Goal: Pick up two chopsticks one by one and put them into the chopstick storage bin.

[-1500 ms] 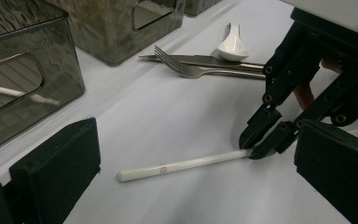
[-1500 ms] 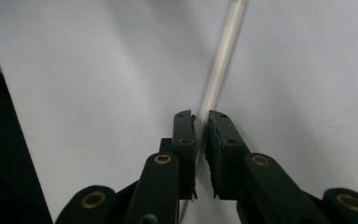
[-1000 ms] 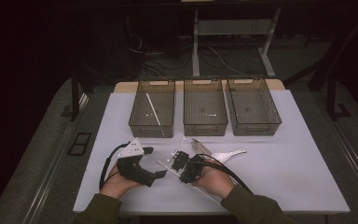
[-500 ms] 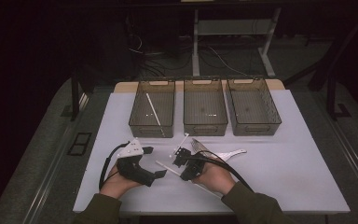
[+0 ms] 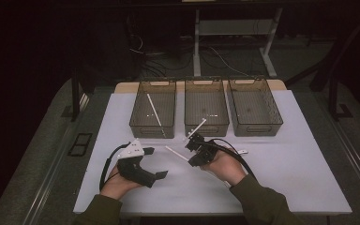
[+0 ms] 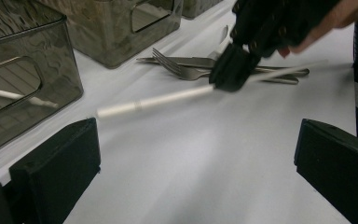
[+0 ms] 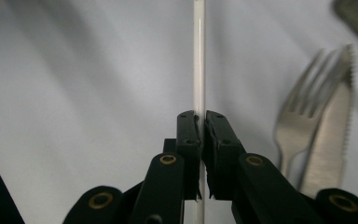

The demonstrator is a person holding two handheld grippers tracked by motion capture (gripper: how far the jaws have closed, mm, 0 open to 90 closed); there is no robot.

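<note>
Dark floor and cables surround a white table (image 5: 286, 178) where three smoky plastic bins (image 5: 205, 111) sit in a row at the far side, the leftmost holding a white straw (image 5: 153, 114). Nearer the person, the right gripper (image 5: 193, 142) is clamped on another white straw (image 7: 198, 56), its two black jaws pressed against the thin tube, which runs out past them on both sides and hangs clear of the tabletop. A fork (image 7: 299, 112) and a serrated knife (image 7: 331, 126) lie side by side just beyond it. To the left, the left gripper (image 5: 152, 164) rests with its jaws spread wide and nothing between them.
</note>
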